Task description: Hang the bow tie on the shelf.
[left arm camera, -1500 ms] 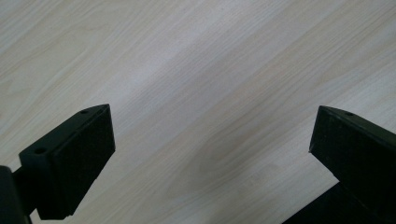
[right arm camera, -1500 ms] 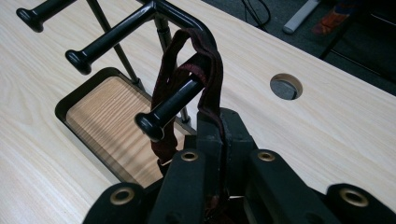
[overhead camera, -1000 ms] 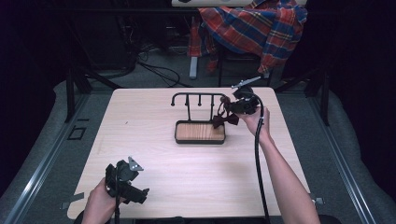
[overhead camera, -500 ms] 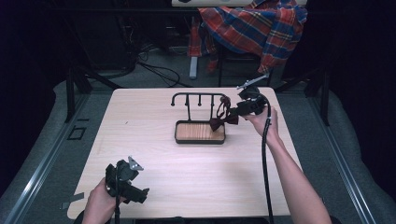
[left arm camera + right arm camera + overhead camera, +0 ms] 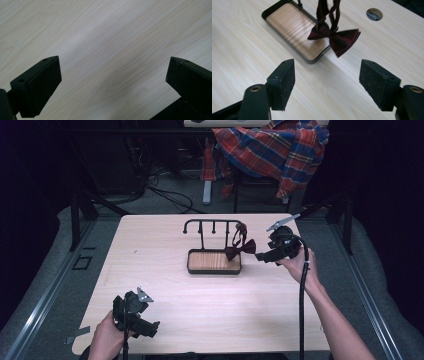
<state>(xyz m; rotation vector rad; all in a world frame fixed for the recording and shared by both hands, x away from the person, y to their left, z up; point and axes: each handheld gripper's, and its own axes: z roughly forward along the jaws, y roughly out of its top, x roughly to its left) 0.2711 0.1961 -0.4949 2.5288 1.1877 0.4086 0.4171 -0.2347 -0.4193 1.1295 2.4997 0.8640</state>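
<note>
- Pale wood surface (image 5: 165,245), bow tie (image 5: 334,35) hangs off rack (image 5: 212,225), just ahead of right tool (image 5: 327,80).
- Right tool wide open, empty.
- Left tool (image 5: 112,82) wide open, empty, well apart.

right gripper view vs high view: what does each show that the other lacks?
Right gripper view alone: a round hole in the table, and its own fingers spread wide, nothing between them. High view alone: both hands, the left gripper near the front edge, a plaid cloth behind. Both: the bow tie hanging on the stand over the tray.
</note>
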